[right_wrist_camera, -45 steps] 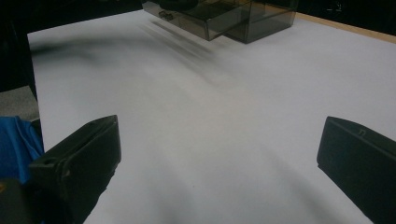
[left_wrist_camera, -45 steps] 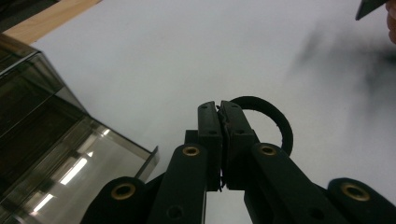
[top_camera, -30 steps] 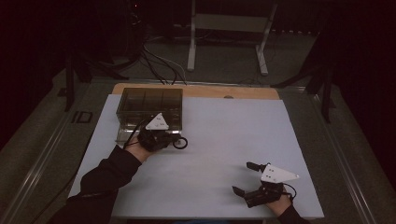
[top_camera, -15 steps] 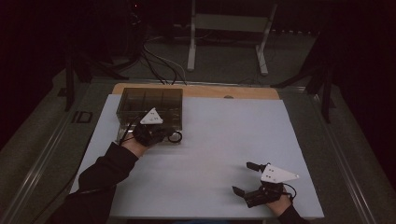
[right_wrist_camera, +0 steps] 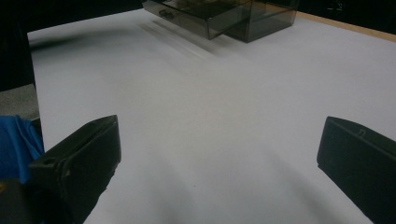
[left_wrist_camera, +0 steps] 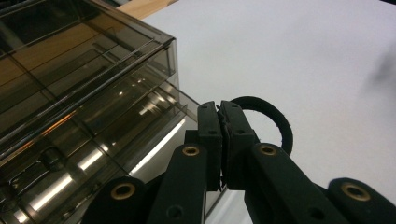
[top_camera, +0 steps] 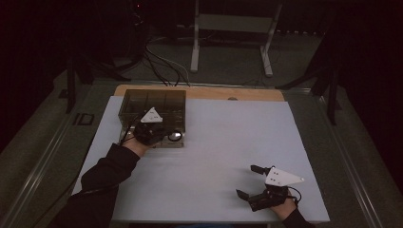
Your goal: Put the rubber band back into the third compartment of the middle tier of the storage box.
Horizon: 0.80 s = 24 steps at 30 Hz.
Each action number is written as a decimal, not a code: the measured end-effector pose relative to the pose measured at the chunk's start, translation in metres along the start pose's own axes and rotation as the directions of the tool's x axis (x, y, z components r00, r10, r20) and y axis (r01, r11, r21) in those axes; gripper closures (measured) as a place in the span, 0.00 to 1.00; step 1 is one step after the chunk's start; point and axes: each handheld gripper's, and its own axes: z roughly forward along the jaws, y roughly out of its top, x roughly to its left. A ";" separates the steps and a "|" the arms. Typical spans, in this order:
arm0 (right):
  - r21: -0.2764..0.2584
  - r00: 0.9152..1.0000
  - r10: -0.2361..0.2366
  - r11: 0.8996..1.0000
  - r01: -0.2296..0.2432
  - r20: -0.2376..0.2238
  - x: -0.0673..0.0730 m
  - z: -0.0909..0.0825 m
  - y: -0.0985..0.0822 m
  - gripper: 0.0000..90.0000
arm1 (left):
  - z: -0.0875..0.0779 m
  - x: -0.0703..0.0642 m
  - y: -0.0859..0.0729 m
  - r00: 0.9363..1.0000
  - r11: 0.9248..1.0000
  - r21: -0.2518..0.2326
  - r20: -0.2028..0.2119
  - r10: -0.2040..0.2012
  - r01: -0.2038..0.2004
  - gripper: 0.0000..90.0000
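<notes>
The black ring (left_wrist_camera: 273, 122) is pinched between the jaws of my left gripper (left_wrist_camera: 219, 116); they are closed on its band, and the loop stands out to the side of them above the white table cover (left_wrist_camera: 303, 51). From the high view, this gripper (top_camera: 151, 127) sits at the front edge of the smoky plastic box (top_camera: 153, 102), on the left half of the table. In the left gripper view the box's drawer (left_wrist_camera: 88, 154) is pulled out a little, just beside the ring. Whether the ring touches the drawer, I cannot tell. My right gripper (top_camera: 253, 181) is well apart, near the front right of the cover, its jaws wide with nothing between them. Cables (top_camera: 161, 61) lie on the floor behind the table.
</notes>
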 end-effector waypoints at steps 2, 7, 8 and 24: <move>0.001 1.000 0.000 1.000 0.000 0.000 0.000 0.000 0.000 0.00 | 0.002 0.002 -0.001 1.000 1.000 0.005 -0.008 -0.002 0.002 1.00; 0.001 1.000 0.000 1.000 0.000 -0.001 0.000 0.000 0.000 0.00 | 0.007 0.004 -0.004 1.000 1.000 0.016 -0.026 -0.013 0.013 1.00; 0.000 1.000 0.001 1.000 -0.001 -0.001 0.000 0.000 0.000 0.00 | 0.008 0.005 -0.004 0.999 1.000 0.017 -0.031 -0.015 0.016 1.00; 0.001 1.000 -0.001 1.000 0.001 0.000 0.000 0.000 0.000 0.00 | 0.016 0.009 -0.007 0.997 0.997 0.062 -0.061 -0.038 0.042 0.99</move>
